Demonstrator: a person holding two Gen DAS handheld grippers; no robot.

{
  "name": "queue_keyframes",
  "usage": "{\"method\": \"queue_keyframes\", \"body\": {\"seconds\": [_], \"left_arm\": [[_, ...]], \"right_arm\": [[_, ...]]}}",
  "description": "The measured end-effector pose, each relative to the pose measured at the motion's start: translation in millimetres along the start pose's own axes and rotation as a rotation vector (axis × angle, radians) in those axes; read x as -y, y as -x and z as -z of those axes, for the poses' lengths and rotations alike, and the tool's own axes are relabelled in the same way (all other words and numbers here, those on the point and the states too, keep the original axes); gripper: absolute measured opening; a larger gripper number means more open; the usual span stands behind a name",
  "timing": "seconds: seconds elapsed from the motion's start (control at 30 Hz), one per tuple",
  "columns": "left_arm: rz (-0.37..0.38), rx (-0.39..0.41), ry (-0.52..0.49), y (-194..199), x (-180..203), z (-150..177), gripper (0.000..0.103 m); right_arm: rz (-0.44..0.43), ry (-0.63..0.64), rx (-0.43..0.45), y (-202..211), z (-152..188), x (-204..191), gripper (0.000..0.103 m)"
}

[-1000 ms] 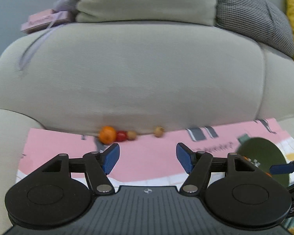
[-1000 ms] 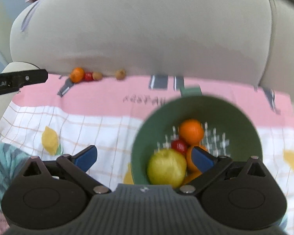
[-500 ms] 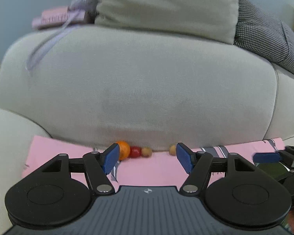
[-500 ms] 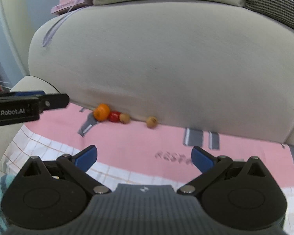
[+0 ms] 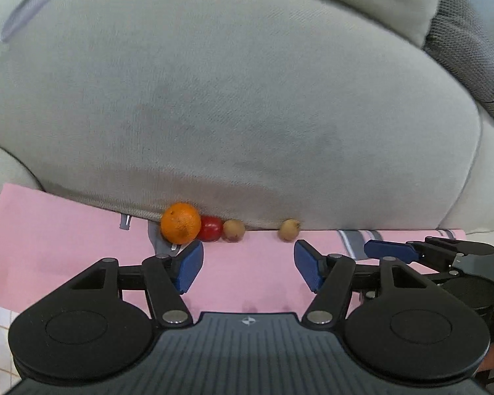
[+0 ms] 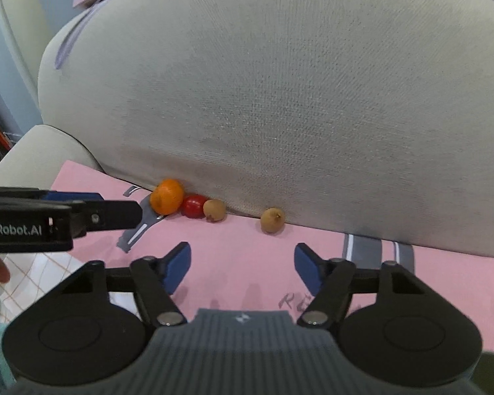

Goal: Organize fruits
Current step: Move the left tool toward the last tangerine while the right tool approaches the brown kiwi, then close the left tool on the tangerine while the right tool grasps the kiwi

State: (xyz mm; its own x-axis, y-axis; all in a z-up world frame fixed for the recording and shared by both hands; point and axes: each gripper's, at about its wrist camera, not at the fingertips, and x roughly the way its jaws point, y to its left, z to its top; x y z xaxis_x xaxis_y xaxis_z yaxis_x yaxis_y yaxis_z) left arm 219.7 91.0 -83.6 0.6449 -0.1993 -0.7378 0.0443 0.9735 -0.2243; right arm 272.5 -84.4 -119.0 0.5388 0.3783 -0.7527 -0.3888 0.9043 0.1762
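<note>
1. The left gripper (image 5: 247, 268) sits low in the middle of its own view, its blue pads parted with only pink cloth between them; the jaws have just been closing a little and hold nothing.
2. The right gripper (image 6: 243, 268) is likewise part open and empty over the pink cloth (image 6: 411, 283); its jaws have just been closing by a good deal, with no fruit between them.
3. Beyond the tips, along the foot of the grey sofa cushion (image 5: 247, 115), lie four fruits in a row running left to right: an orange (image 5: 180, 223), a red fruit (image 5: 210, 228) touching it, a brown fruit (image 5: 233, 230) just beside that, and a lone brown fruit (image 5: 289, 229) set apart to the right.
4. In the left view the touching trio lies above the left pad; in the right view the lone fruit (image 6: 272, 220) lies above the gap between the pads, so the right hand looks better lined up for it.
5. Compared with a second ago, the green bowl has dropped out of both views, and the fruits loom larger and nearer.
</note>
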Motion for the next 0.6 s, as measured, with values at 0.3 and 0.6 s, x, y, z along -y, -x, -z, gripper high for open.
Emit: {"method": "queue_keyframes", "body": {"seconds": [0.3,0.6], "left_arm": [[-0.069,-0.038,0.026,-46.1,-25.1,-8.9,0.068],[-0.120,-0.042,0.058,-76.5,-43.9,-6.9,0.068]], "right_arm": [[0.036,0.018,-0.037,-52.2,-12.3,2.7,0.046],[0.065,-0.053,-0.061,-85.0,-18.7,12.5,0.038]]}}
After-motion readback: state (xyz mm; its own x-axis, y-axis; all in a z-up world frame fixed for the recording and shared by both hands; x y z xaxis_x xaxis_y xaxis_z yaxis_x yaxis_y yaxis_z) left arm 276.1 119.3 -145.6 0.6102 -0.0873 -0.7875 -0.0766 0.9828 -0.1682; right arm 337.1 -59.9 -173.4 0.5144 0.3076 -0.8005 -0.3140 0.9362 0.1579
